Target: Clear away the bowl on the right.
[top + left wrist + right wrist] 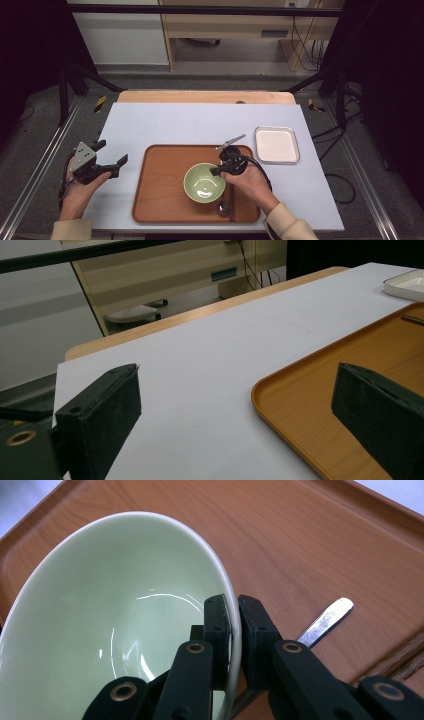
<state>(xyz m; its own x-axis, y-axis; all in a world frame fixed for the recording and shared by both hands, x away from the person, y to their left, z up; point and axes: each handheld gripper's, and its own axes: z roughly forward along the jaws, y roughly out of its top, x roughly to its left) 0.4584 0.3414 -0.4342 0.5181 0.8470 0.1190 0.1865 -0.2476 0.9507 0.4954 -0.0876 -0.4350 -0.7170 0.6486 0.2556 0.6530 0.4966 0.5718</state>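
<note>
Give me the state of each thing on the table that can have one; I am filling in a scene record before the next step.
green bowl: upright on the tray, empty, rim pinched.
right gripper: shut on the bowl's rim.
left gripper: open, holding nothing, left of the tray.
wooden tray: flat on the table, carrying the bowl.
spoon: lying on the tray beside the bowl.
white dish: empty, right of the tray.

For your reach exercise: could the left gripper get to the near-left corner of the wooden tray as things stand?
Probably yes. The left gripper stands open just beside the wooden tray, with bare mat between them; the green bowl sits farther right.
</note>
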